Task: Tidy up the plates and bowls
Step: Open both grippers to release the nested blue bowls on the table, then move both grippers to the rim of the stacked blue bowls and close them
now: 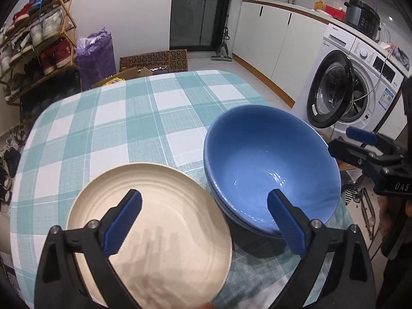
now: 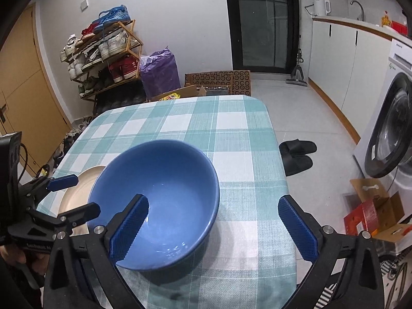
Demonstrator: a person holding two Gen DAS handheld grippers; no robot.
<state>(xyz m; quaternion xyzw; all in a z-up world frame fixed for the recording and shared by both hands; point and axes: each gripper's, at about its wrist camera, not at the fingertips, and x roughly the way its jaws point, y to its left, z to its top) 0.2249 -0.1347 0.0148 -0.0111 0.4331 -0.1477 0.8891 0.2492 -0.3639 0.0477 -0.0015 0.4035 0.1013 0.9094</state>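
Blue ceramic fills the middle of both views: the blue bowl (image 1: 270, 164) sits on the checked tablecloth (image 1: 144, 118), and beneath its outer wall you can see a second blue rim, so it looks nested in another bowl of the same colour. Just beside it, toward your left, lies the cream plate (image 1: 152, 229), flat on the cloth near the table's front edge; whether plate and bowl touch is hard to tell.

Your left gripper (image 1: 204, 221) hangs above the gap between the two dishes with its jaws spread wide and nothing between them; one blue pad appears over the plate, the other over the bowl's near rim. Your right gripper (image 2: 213, 229) is likewise released, jaws wide apart, one pad in front of the bowl's near side and the other over bare cloth to the right. Neither pad presses on anything.

Behind the table you have a shoe rack (image 2: 103, 54), a purple bag (image 2: 161, 70) and a dark glass door (image 2: 262, 23). A washing machine (image 1: 347, 90) stands to the right with its door ajar, and black slippers (image 2: 297, 155) lie on the floor
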